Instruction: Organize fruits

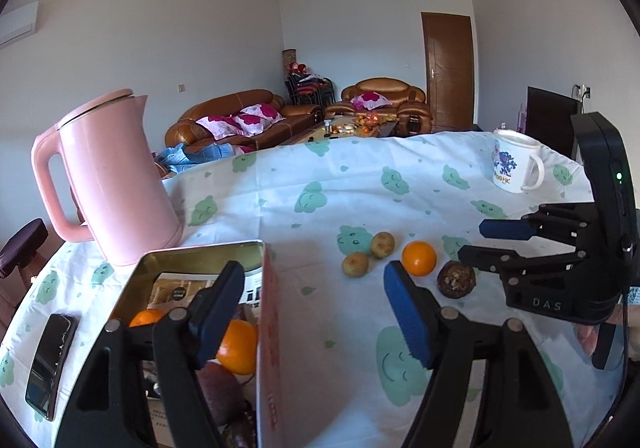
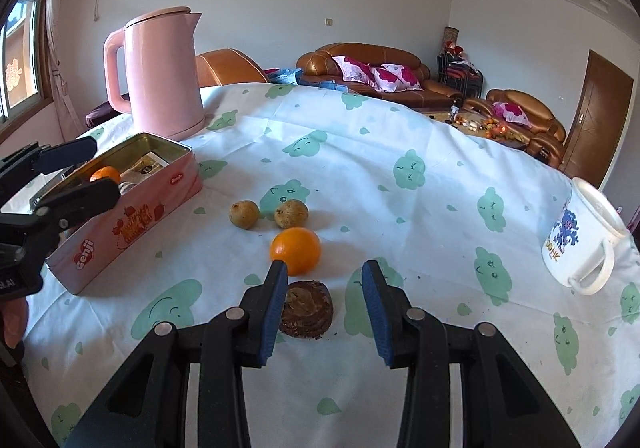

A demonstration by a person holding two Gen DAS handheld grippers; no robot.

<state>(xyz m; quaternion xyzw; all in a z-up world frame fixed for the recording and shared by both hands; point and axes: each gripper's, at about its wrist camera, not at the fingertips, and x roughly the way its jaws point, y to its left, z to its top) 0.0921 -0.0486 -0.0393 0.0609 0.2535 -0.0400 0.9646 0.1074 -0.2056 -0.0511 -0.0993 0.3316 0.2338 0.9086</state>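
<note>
The right gripper (image 2: 325, 268), narrowly parted and empty, has the dark fruit (image 2: 308, 308) just beside its left finger. The left gripper (image 1: 315, 272) gapes wide over the tin (image 1: 200, 251).

Gripper fingers (image 1: 218, 312) hide fruit inside the tin (image 1: 192, 254).

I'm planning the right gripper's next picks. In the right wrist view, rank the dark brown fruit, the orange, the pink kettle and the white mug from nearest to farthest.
1. Dark brown wrinkled fruit, by the fingertips.
2. Round orange, just beyond.
3. White printed mug, far right.
4. Pink plastic kettle, back left.
</note>
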